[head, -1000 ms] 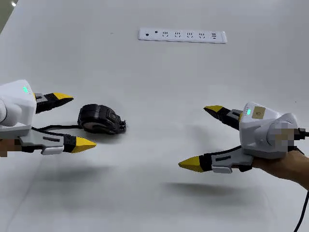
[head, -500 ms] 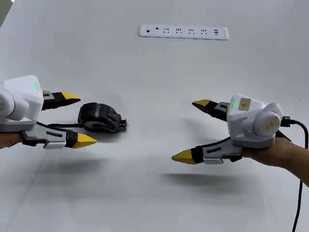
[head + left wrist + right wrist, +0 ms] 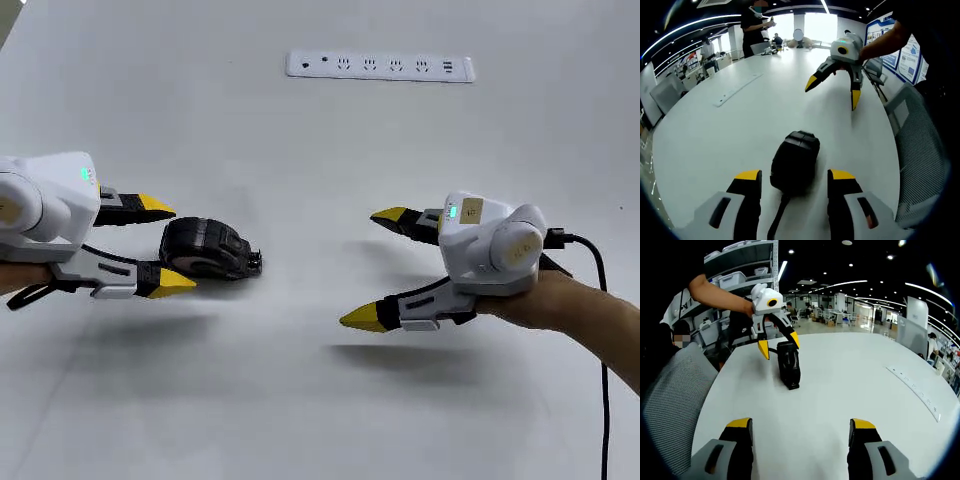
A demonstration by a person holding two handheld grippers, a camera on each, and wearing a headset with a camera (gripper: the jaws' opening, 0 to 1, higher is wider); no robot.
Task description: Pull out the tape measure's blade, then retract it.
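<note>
White worktop (image 3: 300, 150) with a black tape measure (image 3: 208, 248) lying on it at the left. The case lies on its side, and its narrow end is turned right. A thin black strap (image 3: 777, 220) is seen trailing from its other end toward the left claw's body.

The left claw (image 3: 181, 247) is held at the left edge with its yellow tips pointed right. Its jaws are spread wide, and the case lies between them, one jaw on the far side and one on the near side. In the left gripper view a gap is seen between each jaw and the case, so nothing is gripped.

The right claw (image 3: 359, 268) is held in a hand (image 3: 545, 300) at the right, above the worktop, where its shadow is cast. Its tips are pointed left at the tape measure, from which it is well apart. Its jaws are likewise spread wide, with nothing between them. A black cable (image 3: 603, 330) runs from its rear.

A white power strip (image 3: 380, 67) lies at the far side of the worktop.
</note>
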